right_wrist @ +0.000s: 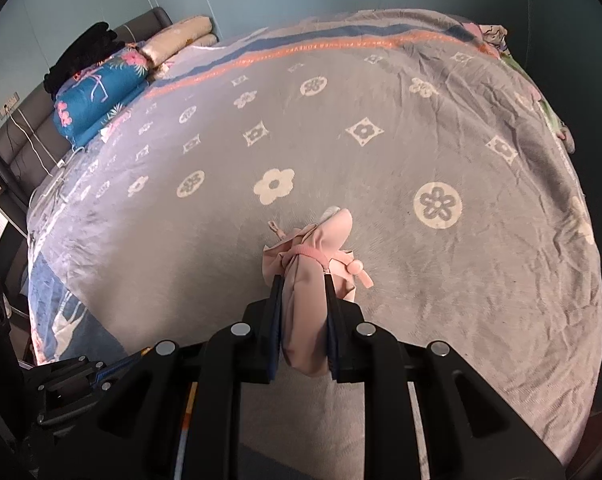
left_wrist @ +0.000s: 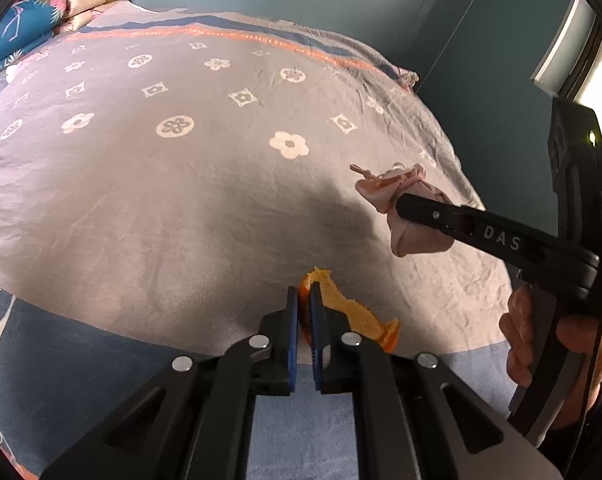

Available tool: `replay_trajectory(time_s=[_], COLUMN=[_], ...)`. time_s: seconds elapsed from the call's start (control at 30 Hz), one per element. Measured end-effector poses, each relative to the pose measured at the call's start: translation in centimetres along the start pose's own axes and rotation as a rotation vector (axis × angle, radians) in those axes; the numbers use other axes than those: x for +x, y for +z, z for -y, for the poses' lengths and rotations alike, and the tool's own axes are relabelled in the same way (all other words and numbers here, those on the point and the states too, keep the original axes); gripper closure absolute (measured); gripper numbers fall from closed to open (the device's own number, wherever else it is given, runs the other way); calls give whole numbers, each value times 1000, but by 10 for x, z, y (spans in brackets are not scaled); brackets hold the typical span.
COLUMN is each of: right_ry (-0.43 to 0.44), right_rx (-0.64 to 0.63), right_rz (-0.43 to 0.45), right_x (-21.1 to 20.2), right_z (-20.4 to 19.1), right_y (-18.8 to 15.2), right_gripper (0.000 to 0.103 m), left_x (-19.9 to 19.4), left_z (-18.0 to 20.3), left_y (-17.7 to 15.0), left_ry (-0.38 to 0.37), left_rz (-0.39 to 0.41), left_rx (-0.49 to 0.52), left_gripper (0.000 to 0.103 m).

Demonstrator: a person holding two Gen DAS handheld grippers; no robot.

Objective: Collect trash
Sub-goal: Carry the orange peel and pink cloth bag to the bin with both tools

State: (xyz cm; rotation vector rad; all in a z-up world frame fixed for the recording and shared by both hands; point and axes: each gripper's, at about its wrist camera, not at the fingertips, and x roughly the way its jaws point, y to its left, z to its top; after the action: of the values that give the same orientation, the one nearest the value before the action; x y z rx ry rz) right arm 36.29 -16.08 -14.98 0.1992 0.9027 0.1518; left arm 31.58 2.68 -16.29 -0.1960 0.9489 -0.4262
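A curled strip of orange peel (left_wrist: 351,309) is pinched between the blue pads of my left gripper (left_wrist: 304,291), just above the grey flower-patterned blanket (left_wrist: 181,184). To its right, my right gripper (left_wrist: 404,204) is shut on a pink drawstring cloth pouch (left_wrist: 381,189), and a person's hand (left_wrist: 519,340) holds that gripper's handle. In the right wrist view the pouch (right_wrist: 327,232) stands between the fingers of the right gripper (right_wrist: 303,280), with its tied neck and cord beyond the tips. It hangs a little above the blanket (right_wrist: 381,168).
The blanket covers a large bed. At its far left lie a folded blue floral quilt (right_wrist: 97,96), beige pillows (right_wrist: 181,36) and black clothing (right_wrist: 85,52) against a dark padded headboard (right_wrist: 25,136). A white cable (right_wrist: 41,152) runs there. Teal walls surround the bed.
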Motion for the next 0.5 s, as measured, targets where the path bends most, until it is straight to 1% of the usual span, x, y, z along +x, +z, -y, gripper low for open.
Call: replay_trajectory(time_s=[0.23, 0.33, 0.5], right_ry=[23, 34, 55], right_rx=[-2, -12, -40], right_rz=[41, 56, 95], right_x=[-34, -48, -84], right_z=[-2, -3, -8], right_y=[-2, -5, -12], right_gripper=[85, 85, 85], left_x=[-30, -52, -92], left_z=[2, 8, 19], left_y=[5, 7, 10], left_ry=[-5, 9, 42], left_rz=[59, 110, 193], left_rx=[-17, -12, -14], left_gripper=[98, 98, 98])
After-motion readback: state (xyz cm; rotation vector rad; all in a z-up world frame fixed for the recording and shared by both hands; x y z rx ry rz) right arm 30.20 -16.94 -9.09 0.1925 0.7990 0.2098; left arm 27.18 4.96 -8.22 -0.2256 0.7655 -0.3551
